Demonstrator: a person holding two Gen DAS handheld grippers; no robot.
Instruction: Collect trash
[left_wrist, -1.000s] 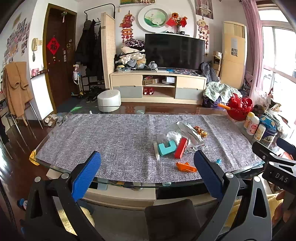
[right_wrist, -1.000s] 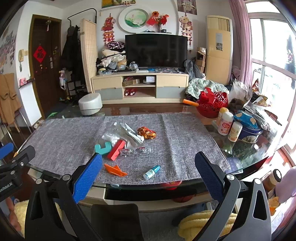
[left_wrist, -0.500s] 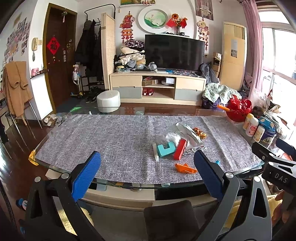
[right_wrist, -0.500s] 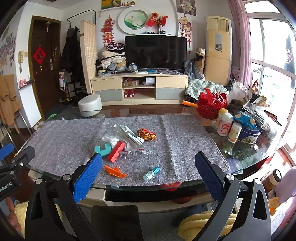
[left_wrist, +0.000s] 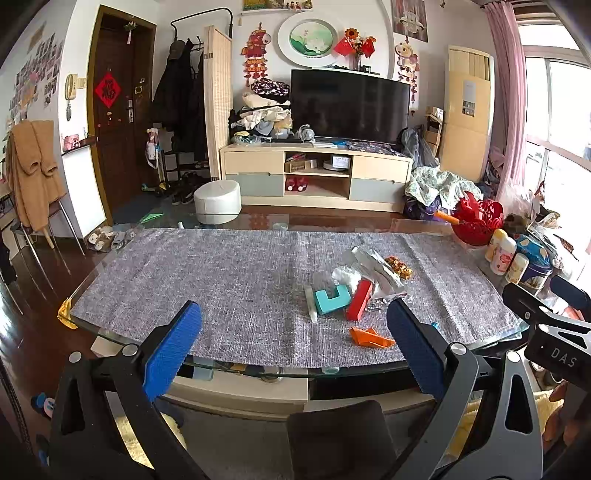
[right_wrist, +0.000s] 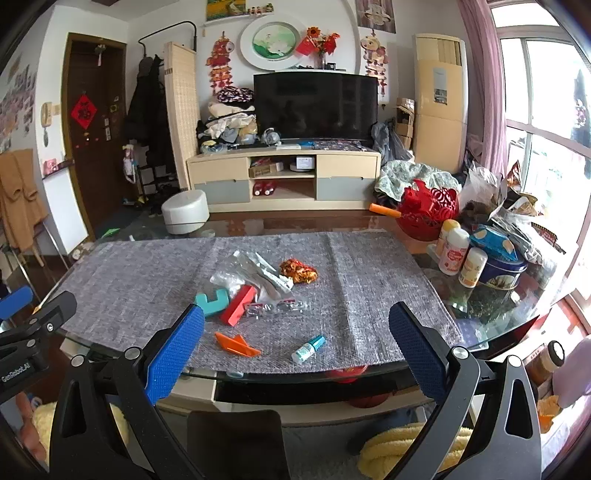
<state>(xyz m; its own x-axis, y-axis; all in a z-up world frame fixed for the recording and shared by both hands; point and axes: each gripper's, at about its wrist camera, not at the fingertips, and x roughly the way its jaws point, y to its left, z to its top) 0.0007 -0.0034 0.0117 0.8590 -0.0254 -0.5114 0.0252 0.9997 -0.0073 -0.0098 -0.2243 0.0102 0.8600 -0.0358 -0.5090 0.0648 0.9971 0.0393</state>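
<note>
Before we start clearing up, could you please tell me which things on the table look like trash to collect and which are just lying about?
Likely trash:
- clear plastic wrappers
- crumpled orange-gold wrapper
- orange scrap

Probably just lying about:
- teal block
- red block
- small dropper bottle
- white bottles
- red basket

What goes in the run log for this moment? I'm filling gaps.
phase: approach | left gripper: open, empty | right gripper: open, empty | wrappers: on grey mat, untouched
</note>
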